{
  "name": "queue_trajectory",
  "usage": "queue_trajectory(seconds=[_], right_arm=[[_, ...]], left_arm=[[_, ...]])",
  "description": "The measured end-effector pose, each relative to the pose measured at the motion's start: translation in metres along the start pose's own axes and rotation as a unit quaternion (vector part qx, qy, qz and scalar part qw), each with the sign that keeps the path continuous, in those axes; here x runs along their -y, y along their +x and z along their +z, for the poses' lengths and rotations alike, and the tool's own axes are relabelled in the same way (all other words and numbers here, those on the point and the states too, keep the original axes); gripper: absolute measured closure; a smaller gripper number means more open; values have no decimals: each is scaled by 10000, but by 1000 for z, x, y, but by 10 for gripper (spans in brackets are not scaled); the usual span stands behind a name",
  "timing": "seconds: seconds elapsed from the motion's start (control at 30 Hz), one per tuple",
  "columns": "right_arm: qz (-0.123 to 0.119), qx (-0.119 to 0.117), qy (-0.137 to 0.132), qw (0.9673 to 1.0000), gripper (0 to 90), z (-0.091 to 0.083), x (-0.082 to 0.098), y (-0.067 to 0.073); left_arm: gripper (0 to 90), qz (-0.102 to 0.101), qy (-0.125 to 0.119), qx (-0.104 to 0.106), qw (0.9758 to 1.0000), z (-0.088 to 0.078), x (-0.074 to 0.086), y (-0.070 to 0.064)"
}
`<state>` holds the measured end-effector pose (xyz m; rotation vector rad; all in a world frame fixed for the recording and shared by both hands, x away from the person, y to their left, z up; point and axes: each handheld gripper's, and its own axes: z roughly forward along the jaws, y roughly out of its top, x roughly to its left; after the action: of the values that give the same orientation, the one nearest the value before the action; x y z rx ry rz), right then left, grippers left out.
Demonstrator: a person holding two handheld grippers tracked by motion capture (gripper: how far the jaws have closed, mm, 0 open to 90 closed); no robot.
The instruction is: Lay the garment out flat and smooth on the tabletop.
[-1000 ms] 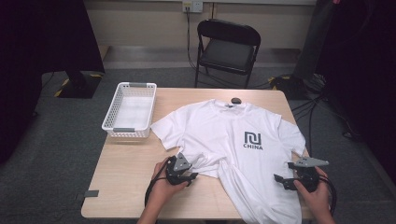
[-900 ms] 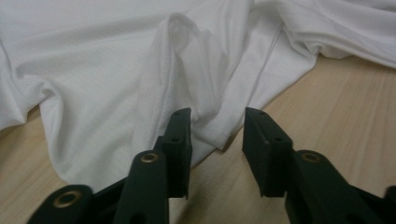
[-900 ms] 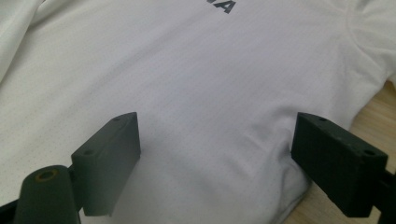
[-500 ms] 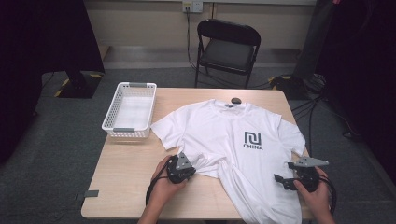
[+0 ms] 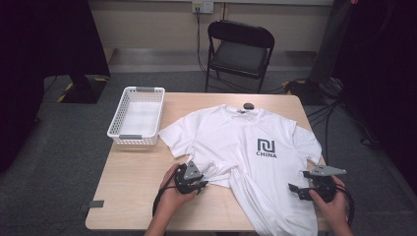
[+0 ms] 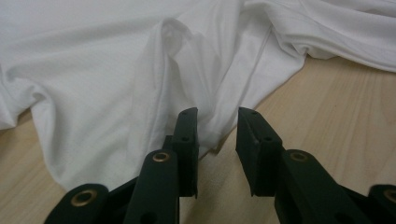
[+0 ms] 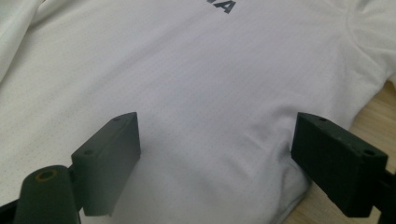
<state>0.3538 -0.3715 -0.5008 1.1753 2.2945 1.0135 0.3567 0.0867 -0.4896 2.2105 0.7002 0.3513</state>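
A: High view: a pale wooden table (image 5: 128,172) on grey carpet; a white T-shirt with a dark CHINA logo (image 5: 246,152) spreads across it, its hem past the near edge.
B: Around it?
A: A white plastic basket (image 5: 136,116) far-left, a black folding chair (image 5: 238,51) beyond.
B: Left gripper view?
A: The left gripper (image 6: 217,135) is narrowly parted at bunched fabric, gripping nothing.
B: Right gripper view?
A: The right gripper (image 7: 217,158) gapes wide over flat cloth.

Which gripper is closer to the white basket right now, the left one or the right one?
Left. The left gripper sits at the shirt's bunched edge, just below and to the right of the basket. The right gripper is across the shirt near the table's far right edge.
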Motion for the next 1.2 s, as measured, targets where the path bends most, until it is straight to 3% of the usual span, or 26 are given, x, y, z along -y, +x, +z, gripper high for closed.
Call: queue_trajectory(seconds=[0.1, 0.2, 0.27, 0.33, 0.43, 0.5, 0.7, 1.03, 1.2], right_arm=[[-3, 0, -1, 10000, 145, 0, 0, 0], [-3, 0, -1, 10000, 145, 0, 0, 0], [-1, 0, -1, 10000, 145, 0, 0, 0], [0, 0, 0, 10000, 145, 0, 0, 0], [0, 0, 0, 10000, 145, 0, 0, 0], [-2, 0, -1, 10000, 145, 0, 0, 0], [-3, 0, -1, 10000, 145, 0, 0, 0], [-2, -1, -1, 10000, 145, 0, 0, 0], [-3, -1, -2, 10000, 145, 0, 0, 0]], left_arm=[[725, -6, 63, -21, 10000, 4, 1, 1], [857, -110, 83, 24, 9999, 2, 0, 4], [886, -39, 190, 26, 9998, 1, -1, 5], [891, 20, 231, 50, 9997, -1, -3, 4], [892, -60, 61, 90, 9999, -10, -5, 7], [892, -68, 73, 119, 9999, -15, -4, 7], [891, -200, 40, 381, 9991, -28, 4, 4], [891, -251, -17, 658, 9975, -42, 15, 2], [892, -283, 84, 674, 9973, -55, 27, 3]])
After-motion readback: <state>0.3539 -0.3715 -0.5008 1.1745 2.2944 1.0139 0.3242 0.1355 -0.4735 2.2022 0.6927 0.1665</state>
